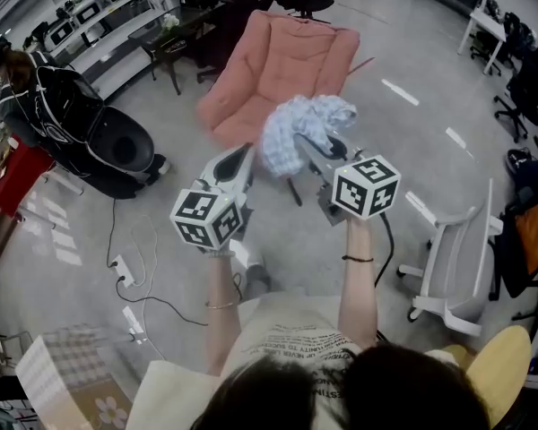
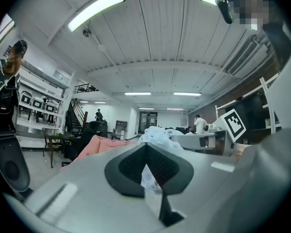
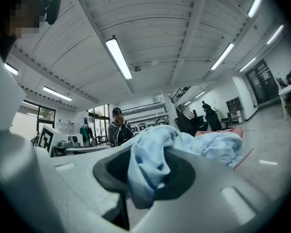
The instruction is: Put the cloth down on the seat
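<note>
Hair of the person [image 1: 341, 388] at the bottom edge of the head view, both forearms raised ahead. Left hand-held gripper [image 1: 243, 163] is level, jaws pinched together on a thin edge of the cloth [image 1: 294, 129]. Right hand-held gripper [image 1: 311, 150] is level and clamped on a thick fold that bunches over its pads. Cloth is pale blue and crumpled, held in the air between both grippers, in front of the pink seat [image 1: 282, 61] and not resting on it. Seat stands on the grey floor [image 1: 412, 141].

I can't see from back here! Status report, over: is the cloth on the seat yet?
Left gripper, right gripper: jaws shut on cloth. Cloth in the air, not on pink seat yet. Nothing seen in between.
</note>
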The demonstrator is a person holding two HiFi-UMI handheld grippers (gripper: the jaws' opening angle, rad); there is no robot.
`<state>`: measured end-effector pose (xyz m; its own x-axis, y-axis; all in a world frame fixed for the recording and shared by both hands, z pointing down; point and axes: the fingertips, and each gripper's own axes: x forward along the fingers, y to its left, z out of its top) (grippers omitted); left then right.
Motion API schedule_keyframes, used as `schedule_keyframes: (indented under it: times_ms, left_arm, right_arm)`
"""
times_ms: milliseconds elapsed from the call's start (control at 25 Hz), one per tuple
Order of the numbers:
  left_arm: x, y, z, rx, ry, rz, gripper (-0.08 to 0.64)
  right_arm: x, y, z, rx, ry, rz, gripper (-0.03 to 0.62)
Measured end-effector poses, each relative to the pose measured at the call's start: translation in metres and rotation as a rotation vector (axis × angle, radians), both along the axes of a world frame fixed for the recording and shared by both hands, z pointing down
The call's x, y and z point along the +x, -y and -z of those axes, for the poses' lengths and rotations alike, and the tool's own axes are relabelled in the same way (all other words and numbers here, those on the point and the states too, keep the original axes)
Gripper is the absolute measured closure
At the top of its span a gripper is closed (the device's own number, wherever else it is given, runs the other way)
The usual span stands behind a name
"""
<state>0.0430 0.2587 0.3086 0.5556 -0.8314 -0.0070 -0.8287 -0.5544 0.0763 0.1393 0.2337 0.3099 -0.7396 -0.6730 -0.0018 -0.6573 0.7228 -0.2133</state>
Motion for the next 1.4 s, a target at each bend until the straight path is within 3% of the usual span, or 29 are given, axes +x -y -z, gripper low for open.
schedule_keyframes:
  times_ms: [360,720,1400]
  left_arm:
    - [-0.001,0.000,-0.014,-0.035,0.011,0.026,0.554]
    - [-0.029,0.011,-0.029,-0.093,0.007,0.086,0.554]
    - [-0.055,0.092,-0.054,-0.160,-0.024,0.116,0.554]
  right_arm:
    - [0.000,0.009,-0.011,-0.023,-0.009,0.019,0.491]
    - [-0.020,0.031,-0.029,-0.080,0.001,0.031,0.491]
    - [-0.058,0.101,-0.059,-0.140,-0.052,0.099,0.491]
